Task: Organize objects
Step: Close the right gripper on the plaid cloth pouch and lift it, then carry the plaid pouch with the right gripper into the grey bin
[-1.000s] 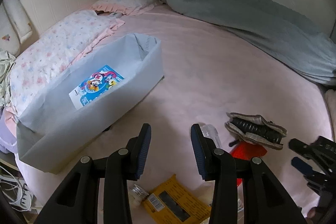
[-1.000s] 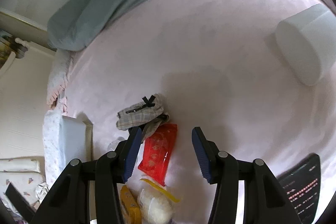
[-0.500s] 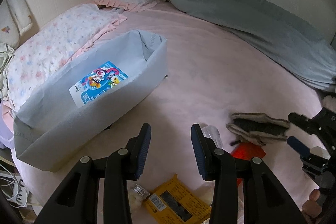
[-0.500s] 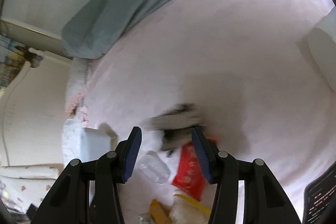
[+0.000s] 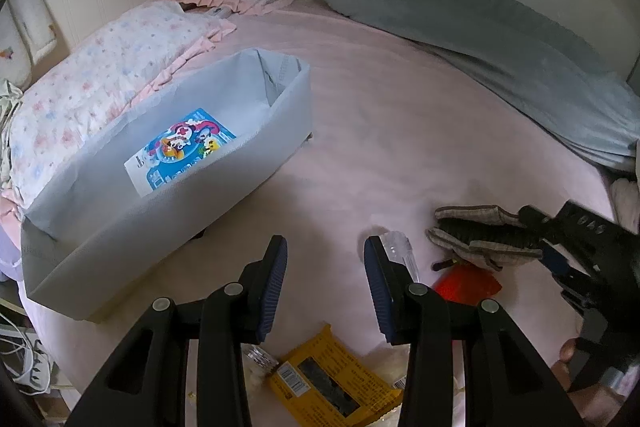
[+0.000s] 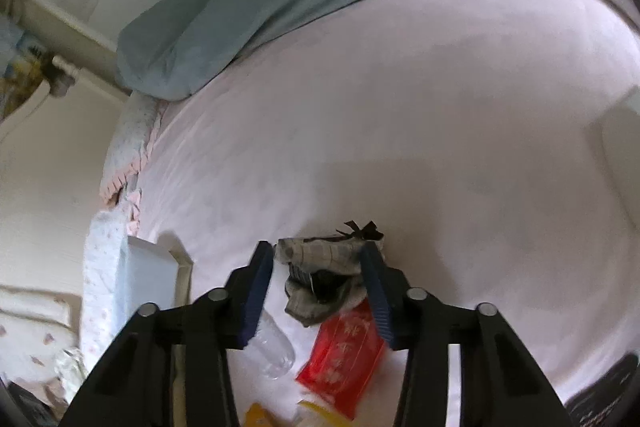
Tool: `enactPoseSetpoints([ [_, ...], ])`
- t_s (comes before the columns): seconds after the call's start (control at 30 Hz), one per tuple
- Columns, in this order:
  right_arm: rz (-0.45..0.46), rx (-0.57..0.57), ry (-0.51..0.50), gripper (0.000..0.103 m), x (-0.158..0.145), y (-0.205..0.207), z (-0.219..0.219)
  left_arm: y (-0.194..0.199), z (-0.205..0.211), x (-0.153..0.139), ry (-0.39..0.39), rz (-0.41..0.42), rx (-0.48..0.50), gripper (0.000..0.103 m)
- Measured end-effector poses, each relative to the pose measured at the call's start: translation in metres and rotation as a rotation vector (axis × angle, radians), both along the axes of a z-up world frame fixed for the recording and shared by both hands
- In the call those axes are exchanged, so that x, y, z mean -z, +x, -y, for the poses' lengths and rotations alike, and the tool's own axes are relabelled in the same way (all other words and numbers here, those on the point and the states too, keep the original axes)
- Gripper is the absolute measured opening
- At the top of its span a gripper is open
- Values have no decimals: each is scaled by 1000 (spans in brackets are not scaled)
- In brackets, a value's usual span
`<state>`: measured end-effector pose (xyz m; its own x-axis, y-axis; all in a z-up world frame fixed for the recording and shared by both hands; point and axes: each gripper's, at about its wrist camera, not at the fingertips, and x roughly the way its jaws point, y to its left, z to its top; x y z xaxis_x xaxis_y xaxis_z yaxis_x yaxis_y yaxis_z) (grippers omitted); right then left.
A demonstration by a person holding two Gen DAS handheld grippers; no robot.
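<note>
In grey bin (image 5: 224,163) (cartoon-printed packet (image 5: 180,151))

The right hand-held gripper (image 6: 318,259) now straddles the checked pouch (image 6: 320,255).

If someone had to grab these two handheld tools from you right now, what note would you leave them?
Left gripper: open, empty, hovering over the bed near the clear bottle.
Right gripper: open, fingers either side of the plaid cloth bundle, not yet closed.
Bin: on the bed by the pillows, with a blue picture pack inside.
Still loose: bundle, bottle, red packet, yellow packet.
Next: probably close on the bundle and carry it to the bin.
</note>
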<state>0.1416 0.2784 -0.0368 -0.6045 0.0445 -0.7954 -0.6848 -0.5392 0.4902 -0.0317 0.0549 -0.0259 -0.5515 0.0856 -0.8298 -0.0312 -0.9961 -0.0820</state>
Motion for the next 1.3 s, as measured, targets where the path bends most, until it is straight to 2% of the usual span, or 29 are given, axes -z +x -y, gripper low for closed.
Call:
enactPoseSetpoints([
  [0.07,41,-44,-9,25,7,-5,4,0,0,0,1,0,0,40],
  [0.17,96,-69,51,17,6,-14,13,1,1,-1,2,-4,-1,40],
  [0.23,92,-90,83,16,0,-19,19,2,0,-1,1,-9,2,40],
  [0.47,-40,-179,122,16,-37,-12,67,6,3,-13,-64,-80,-26,40],
  [0.6,-142,-260,112,16,-56,-3,92,8,13,-24,-61,-124,-71,40],
  [0.77,-243,-218,47,16,-66,1,93,10,30,-36,-60,-184,-135,40],
  [1.0,-323,-223,-30,16,-67,-8,103,8,67,-42,-31,-199,-205,40],
  [1.3,-437,-244,-6,16,-83,-22,116,13,110,-55,-1,-255,-274,40],
])
